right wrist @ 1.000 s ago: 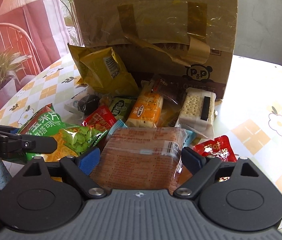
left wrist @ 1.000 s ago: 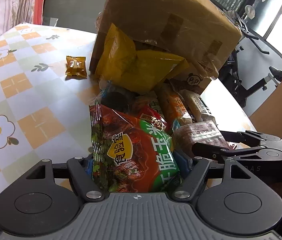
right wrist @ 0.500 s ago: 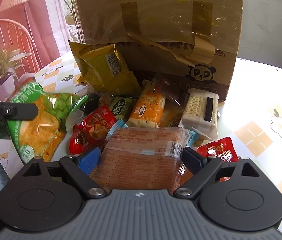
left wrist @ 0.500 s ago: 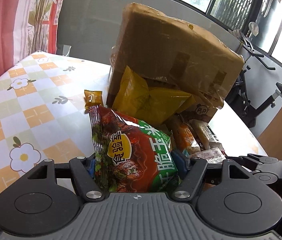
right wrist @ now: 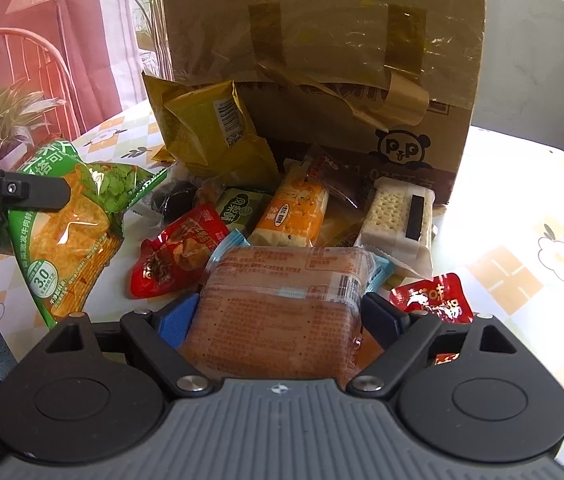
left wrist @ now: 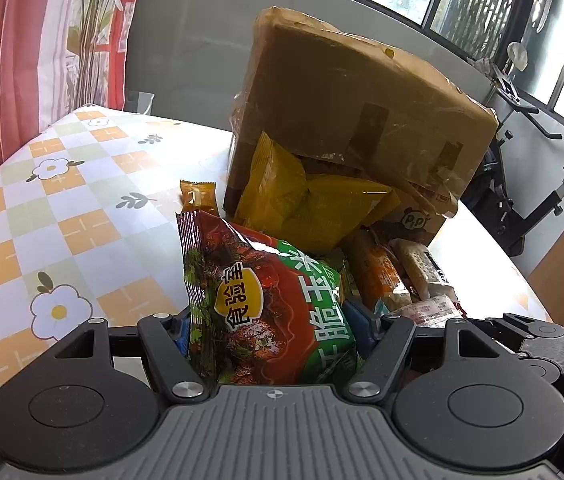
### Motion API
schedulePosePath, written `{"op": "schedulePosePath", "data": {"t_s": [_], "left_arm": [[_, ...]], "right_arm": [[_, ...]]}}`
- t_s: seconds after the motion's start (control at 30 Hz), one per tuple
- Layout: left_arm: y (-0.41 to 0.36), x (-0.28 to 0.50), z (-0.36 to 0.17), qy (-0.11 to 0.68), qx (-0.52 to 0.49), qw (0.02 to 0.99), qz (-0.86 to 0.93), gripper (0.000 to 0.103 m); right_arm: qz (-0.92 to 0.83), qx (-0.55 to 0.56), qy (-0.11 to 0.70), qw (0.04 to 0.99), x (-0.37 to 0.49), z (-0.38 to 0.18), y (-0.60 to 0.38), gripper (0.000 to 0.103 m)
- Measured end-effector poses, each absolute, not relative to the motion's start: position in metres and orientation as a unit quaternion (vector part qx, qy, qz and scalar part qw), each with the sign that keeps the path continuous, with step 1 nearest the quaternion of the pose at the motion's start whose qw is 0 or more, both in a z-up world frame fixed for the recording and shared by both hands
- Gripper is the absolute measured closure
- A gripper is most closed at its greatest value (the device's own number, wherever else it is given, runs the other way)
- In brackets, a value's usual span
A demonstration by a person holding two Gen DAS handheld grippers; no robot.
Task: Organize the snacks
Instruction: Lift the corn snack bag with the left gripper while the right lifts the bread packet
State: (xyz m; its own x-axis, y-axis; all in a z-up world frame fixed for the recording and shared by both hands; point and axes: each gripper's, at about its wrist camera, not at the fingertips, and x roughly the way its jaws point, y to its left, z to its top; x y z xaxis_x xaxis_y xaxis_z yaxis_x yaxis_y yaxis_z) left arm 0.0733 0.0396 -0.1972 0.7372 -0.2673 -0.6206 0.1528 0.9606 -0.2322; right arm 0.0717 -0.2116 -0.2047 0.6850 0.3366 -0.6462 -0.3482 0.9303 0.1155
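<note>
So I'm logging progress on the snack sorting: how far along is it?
Early. Nothing looks sorted yet. In hand: the left tool grips a green-and-red chip bag, and the right tool grips a brown cracker pack. Left: the snack pile at the cardboard box, plus a small orange packet lying apart.

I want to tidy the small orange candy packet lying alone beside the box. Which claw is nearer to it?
Left. The left claw, shut on the green chip bag, hangs just short of the orange candy packet. The right claw, gripping the brown biscuit pack, sits farther away.
</note>
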Motion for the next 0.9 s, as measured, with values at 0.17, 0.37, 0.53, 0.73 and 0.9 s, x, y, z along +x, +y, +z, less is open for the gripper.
{"op": "schedulePosePath", "data": {"t_s": [0.17, 0.37, 0.53, 0.73, 0.9], "left_arm": [[0.039, 0.073, -0.195, 0.338, -0.083, 0.93, -0.115, 0.03], [0.043, 0.071, -0.189, 0.324, -0.095, 0.934, -0.118, 0.03], [0.045, 0.069, -0.176, 0.303, -0.082, 0.942, -0.119, 0.03], [0.049, 0.07, -0.154, 0.272, -0.071, 0.952, -0.125, 0.03], [0.053, 0.075, -0.126, 0.24, -0.063, 0.961, -0.125, 0.03]], "right_arm": [[0.191, 0.009, 0.349, 0.918, 0.068, -0.2, -0.218, 0.024], [0.195, 0.039, 0.335, 0.921, 0.064, -0.192, -0.229, 0.025], [0.2, 0.054, 0.31, 0.928, 0.06, -0.181, -0.233, 0.026], [0.197, 0.071, 0.276, 0.938, 0.06, -0.162, -0.24, 0.026], [0.193, 0.071, 0.239, 0.949, 0.069, -0.132, -0.245, 0.026]]}}
